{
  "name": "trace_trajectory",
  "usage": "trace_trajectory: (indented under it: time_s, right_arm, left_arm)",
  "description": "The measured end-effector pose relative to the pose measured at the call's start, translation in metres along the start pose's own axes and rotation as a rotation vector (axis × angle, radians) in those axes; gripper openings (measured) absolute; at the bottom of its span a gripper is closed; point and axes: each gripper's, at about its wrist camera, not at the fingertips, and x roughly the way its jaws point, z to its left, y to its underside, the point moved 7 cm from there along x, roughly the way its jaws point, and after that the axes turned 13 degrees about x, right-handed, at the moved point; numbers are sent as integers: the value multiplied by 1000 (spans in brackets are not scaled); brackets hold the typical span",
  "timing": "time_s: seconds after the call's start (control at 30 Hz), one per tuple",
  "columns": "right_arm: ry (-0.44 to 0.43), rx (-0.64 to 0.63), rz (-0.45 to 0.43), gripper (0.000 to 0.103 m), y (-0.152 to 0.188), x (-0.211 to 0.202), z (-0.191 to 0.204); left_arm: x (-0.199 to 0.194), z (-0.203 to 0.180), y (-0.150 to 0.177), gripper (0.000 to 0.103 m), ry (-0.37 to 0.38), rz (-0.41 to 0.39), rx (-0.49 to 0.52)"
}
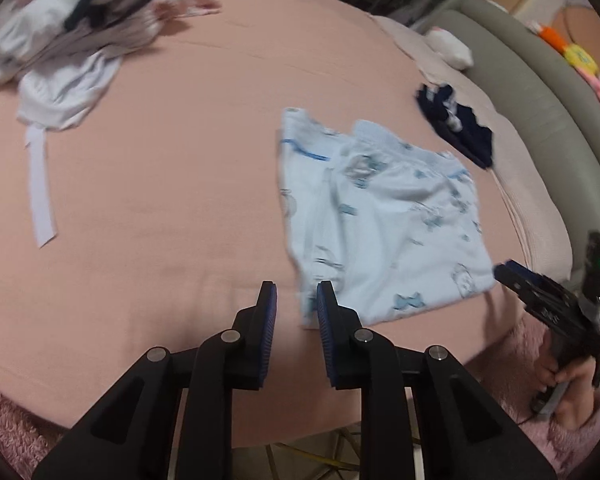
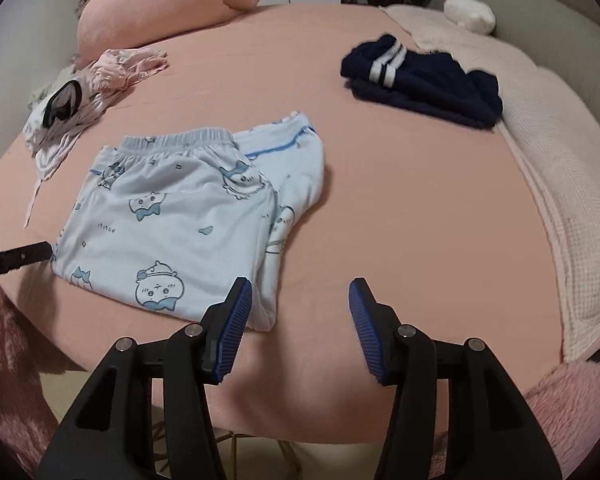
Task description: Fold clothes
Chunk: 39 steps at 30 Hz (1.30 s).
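1. Light-blue cartoon pajama pants lie folded on the pink bed.
2. Left gripper and right gripper both hover open, empty.
3. I'd pinch matching corners together, keeping edges aligned.

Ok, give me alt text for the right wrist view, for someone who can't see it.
Folded light blue cartoon-print pajamas lie on a pink bedsheet, just beyond the open right gripper, which holds nothing. Farther back sit a folded navy garment with white stripes and, at left, a rumpled pile of pink and white clothes.
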Motion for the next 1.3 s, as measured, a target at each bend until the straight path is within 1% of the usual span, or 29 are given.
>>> trace_trajectory:
  time_s: [0.07, 0.13, 0.17, 0.2, 0.23, 0.27, 0.3, 0.33, 0.37, 0.47, 0.5, 0.53, 0.57, 0.63, 0.7, 0.77, 0.83, 0.87, 0.9, 0.97, 1.0, 1.03, 1.07, 1.1, 1.13, 1.17, 1.23, 1.3]
  right_arm:
    - [-17, 13, 23, 51, 2, 2, -2]
    - [-35, 27, 46, 51, 4, 4, -3]
    - [-56, 37, 66, 51, 6, 7, -3]
    - [-83, 50, 90, 51, 9, 11, -2]
    - [-98, 53, 101, 52, 10, 14, 0]
    - [-108, 52, 107, 50, 10, 17, 2]
    - [-119, 36, 102, 42, 10, 18, 5]
    - [-114, 11, 95, 24, 10, 18, 9]
    - [-85, -14, 86, 20, 11, 19, 11]
    - [59, -81, 40, 19, 14, 18, 4]
    - [83, -71, 42, 19, 15, 20, -2]
    - [88, -48, 51, 19, 16, 22, -10]
    - [62, -2, 59, 19, 14, 21, -16]
    - [-10, 65, 49, 21, 9, 14, -19]
    - [-80, 73, 29, 26, 7, 7, -12]
    - [-146, 49, 26, 31, 8, 5, 3]
    - [-102, -1, 45, 32, 14, 14, 14]
    - [-72, -27, 56, 30, 17, 20, 19]
    - [-33, -35, 68, 31, 19, 26, 19]
    - [-31, 3, 63, 35, 17, 27, 13]
    - [-25, 12, 51, 37, 15, 24, 10]
    - [-8, 9, 31, 38, 13, 21, 8]
    - [5, 8, 8, 38, 11, 18, 7]
    - [15, 10, -14, 38, 8, 14, 6]
    - [13, 14, -31, 38, 4, 12, 6]
    - [-14, 9, -34, 38, -1, 12, 11]
    - [-70, -25, -29, 38, -8, 14, 25]
    - [-102, -83, -19, 39, -14, 20, 45]
  left_arm:
    - [6, -7, 6, 22, 0, 32, 32]
    - [21, -12, 4, 22, -9, 64, 48]
    - [23, -14, 3, 21, -14, 64, 54]
    - [24, -16, 2, 19, -19, 59, 59]
    - [24, -17, 0, 10, -22, 52, 60]
    - [23, -17, -1, 7, -30, 46, 58]
    - [22, -15, 0, 7, -38, 45, 54]
    - [21, -12, 1, 7, -45, 47, 51]
    - [19, -9, 1, 7, -52, 50, 48]
    - [16, -1, 3, 7, -74, 56, 39]
    - [14, 2, 4, 7, -82, 58, 36]
    - [10, 6, 3, 7, -76, 43, 12]
    - [5, 11, 1, 7, -65, 20, -21]
    - [-6, 12, -7, 7, -59, -46, -19]
    - [-9, 3, -17, 8, -34, -86, 15]
    - [-2, -12, -25, 8, -16, -94, 70]
    - [9, -19, -23, 8, -24, -64, 110]
    - [16, -18, -21, 8, -45, -36, 122]
    - [23, -16, -18, 8, -73, -4, 132]
    - [26, -8, -17, 9, -87, 9, 100]
    - [23, -1, -18, 9, -132, 7, 88]
    - [19, 7, -20, 9, -192, 4, 80]
    - [16, 11, -22, 9, -201, -2, 73]
    - [14, 13, -25, 9, -189, -10, 66]
    - [12, 13, -29, 9, -136, -25, 51]
    - [10, 9, -35, 9, -80, -49, 44]
    - [9, -5, -48, 10, -38, -77, 95]
    - [15, -23, -59, 25, -1, -80, 164]
